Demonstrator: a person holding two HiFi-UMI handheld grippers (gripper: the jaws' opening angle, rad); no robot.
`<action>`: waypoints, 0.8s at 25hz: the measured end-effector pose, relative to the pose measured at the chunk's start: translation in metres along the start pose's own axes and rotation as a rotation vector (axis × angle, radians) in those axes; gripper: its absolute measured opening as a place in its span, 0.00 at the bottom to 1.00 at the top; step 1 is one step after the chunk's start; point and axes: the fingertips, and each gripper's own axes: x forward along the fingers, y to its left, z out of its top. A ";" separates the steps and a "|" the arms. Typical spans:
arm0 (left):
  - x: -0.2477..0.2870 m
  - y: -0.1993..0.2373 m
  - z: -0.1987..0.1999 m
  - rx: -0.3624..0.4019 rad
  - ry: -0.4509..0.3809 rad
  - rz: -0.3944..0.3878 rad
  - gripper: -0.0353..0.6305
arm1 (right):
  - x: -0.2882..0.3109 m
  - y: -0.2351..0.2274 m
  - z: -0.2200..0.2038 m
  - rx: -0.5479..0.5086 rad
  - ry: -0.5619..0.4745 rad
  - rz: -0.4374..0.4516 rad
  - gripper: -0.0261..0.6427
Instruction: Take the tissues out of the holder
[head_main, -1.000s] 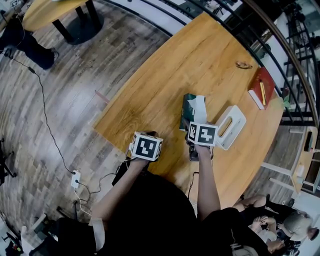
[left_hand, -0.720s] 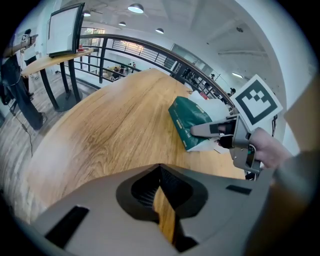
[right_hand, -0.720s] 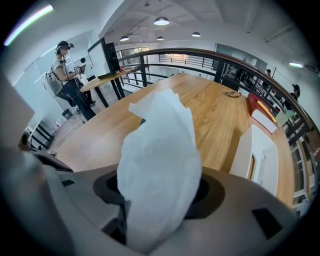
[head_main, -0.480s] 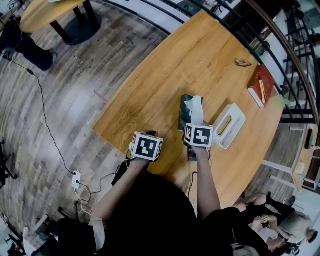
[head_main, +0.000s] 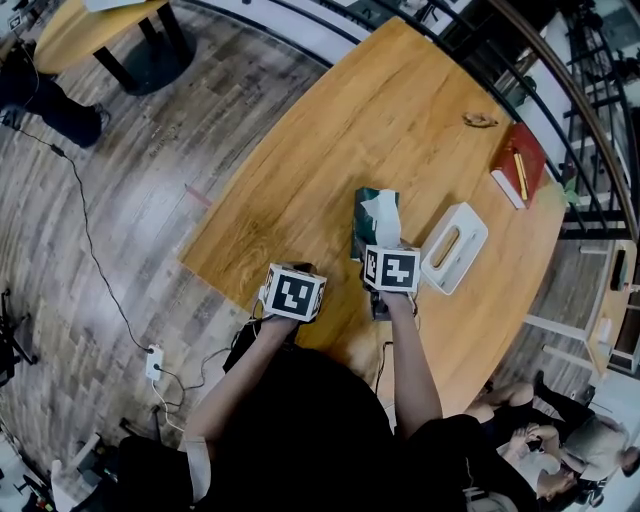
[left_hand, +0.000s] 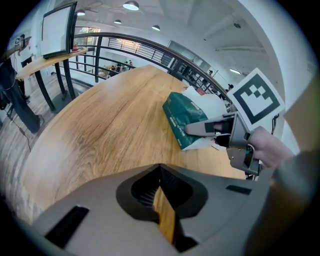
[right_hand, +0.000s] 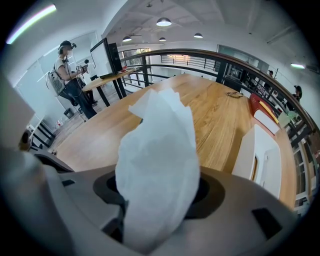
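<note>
A green tissue pack (head_main: 368, 212) sits on the wooden table (head_main: 330, 150), with a white tissue (head_main: 385, 214) sticking out of its top. My right gripper (head_main: 377, 243) is shut on this pack. In the right gripper view the tissue (right_hand: 157, 145) rises between the jaws of the right gripper (right_hand: 160, 200). The left gripper view shows one finger of the right gripper (left_hand: 207, 127) lying along the side of the pack (left_hand: 182, 117). The empty white holder (head_main: 455, 248) lies just right of the pack. My left gripper (head_main: 298, 272) hovers over the table's near edge, shut and holding nothing (left_hand: 161, 172).
A red book with a pen (head_main: 520, 170) and a small brown object (head_main: 480, 120) lie near the far edge, along a black railing (head_main: 560, 90). A cable and power strip (head_main: 152, 360) are on the floor at left. A person (right_hand: 67, 70) stands at another table.
</note>
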 end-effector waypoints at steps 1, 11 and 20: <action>0.000 -0.001 0.000 0.002 0.000 0.000 0.06 | 0.000 0.000 0.000 -0.001 0.000 0.000 0.47; 0.002 -0.010 0.000 0.013 0.002 -0.003 0.06 | 0.000 0.000 0.000 -0.002 -0.006 0.009 0.47; 0.002 -0.014 -0.001 0.018 0.004 -0.002 0.06 | 0.000 0.000 -0.001 -0.001 -0.003 0.018 0.47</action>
